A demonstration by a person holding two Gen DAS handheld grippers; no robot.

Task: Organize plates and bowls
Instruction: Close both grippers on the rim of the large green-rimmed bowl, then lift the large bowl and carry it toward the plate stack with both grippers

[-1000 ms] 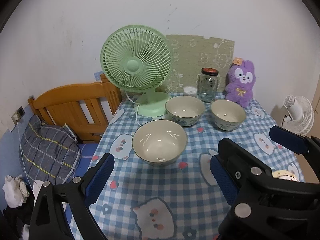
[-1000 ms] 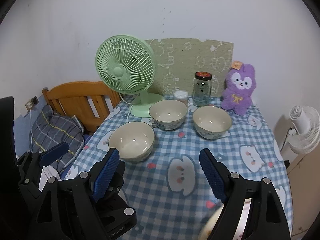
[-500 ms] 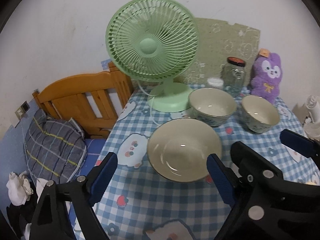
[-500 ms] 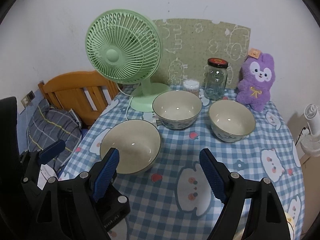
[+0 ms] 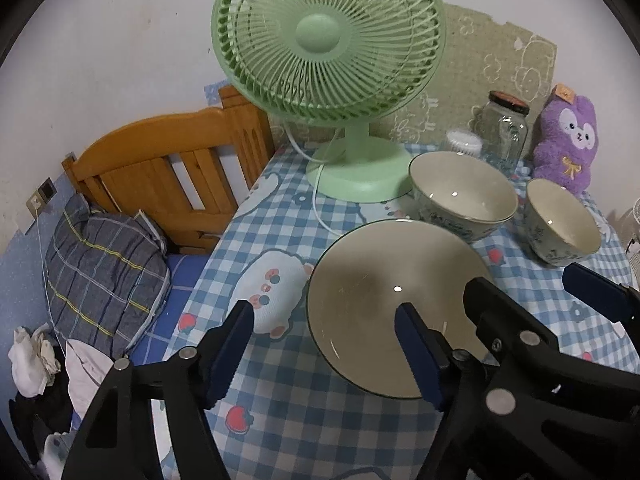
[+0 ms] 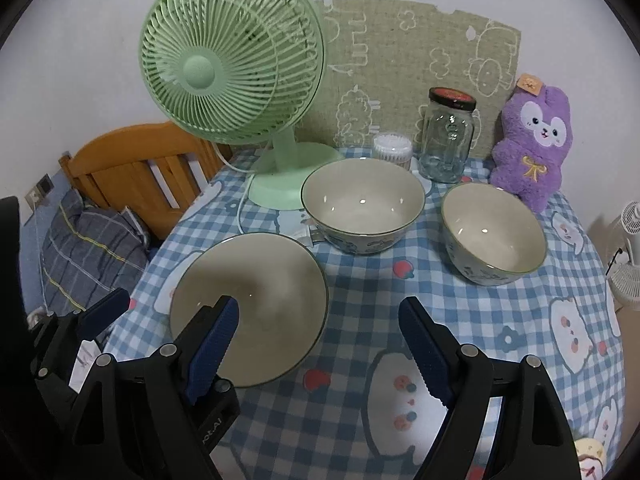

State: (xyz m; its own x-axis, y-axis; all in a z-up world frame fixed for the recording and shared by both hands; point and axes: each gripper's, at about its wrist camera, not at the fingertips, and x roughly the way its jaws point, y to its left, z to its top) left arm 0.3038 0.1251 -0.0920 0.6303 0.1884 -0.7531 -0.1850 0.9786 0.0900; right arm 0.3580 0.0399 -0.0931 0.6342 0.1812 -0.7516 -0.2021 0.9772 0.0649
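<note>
Left gripper (image 5: 324,350) angled down, jaws just narrowed, straddling near bowl's (image 5: 372,280) rim, not pressing. Right gripper (image 6: 320,340) tilted down, open, empty.

Green fan (image 6: 232,68), glass jar (image 6: 448,140), purple plush (image 6: 532,148).

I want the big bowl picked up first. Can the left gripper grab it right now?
Probably yes. The left gripper has just been closing, but its pads press on nothing. One finger is over the big bowl, the other outside its near left rim, so that rim sits between them. Nothing blocks the way.
</note>
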